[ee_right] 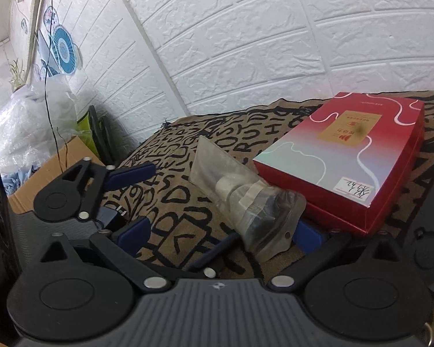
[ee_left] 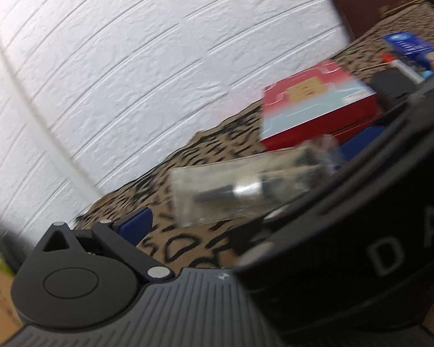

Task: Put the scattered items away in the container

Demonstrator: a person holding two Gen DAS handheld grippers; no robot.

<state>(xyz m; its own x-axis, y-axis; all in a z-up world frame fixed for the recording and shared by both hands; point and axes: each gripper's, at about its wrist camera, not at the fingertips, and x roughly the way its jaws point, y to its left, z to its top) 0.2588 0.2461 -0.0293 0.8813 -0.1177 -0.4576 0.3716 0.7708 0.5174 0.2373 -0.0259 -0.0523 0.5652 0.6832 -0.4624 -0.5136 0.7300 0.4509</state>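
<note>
**Item 1. Clear, soft plastic pouch (ee_right: 246, 193) holding a dark and silver cylindrical part.** It lies flat on the tan tablecloth printed with black letters (ee_right: 173, 190). Its near end is just beside, perhaps touching, the long side of the red and pale-blue flat cardboard gift box (ee_right: 347, 156). This is the task's scattered thing in hand. It is not lifted and not in any container.

**Item 2. Right gripper (ee_right: 220, 231).** Its blue-padded fingers are spread wide on either side of the pouch's near end. The left pad stands well clear of the plastic and the right pad is close against its edge, so nothing is pinched yet. This looks like a straddle ahead of a close on the narrow, taped end, where the limp film gives most to hold.

**Item 3. Left gripper (ee_left: 217, 217).** One blue finger (ee_left: 136, 222) shows, swung far out and touching nothing. The other is hidden behind the right gripper's black body. It reads as spread and sits on the pouch's far flank, probably to steady or share the lift.

**Item 4. Container.** Not identified. The gift box is closed. An open brown cardboard carton (ee_right: 43, 179) sits beyond the table's left edge and is a possible candidate.

**Item 5. Blurred blue carton (ee_left: 410, 46).** It lies farther along the cloth, still to be tidied.
</note>
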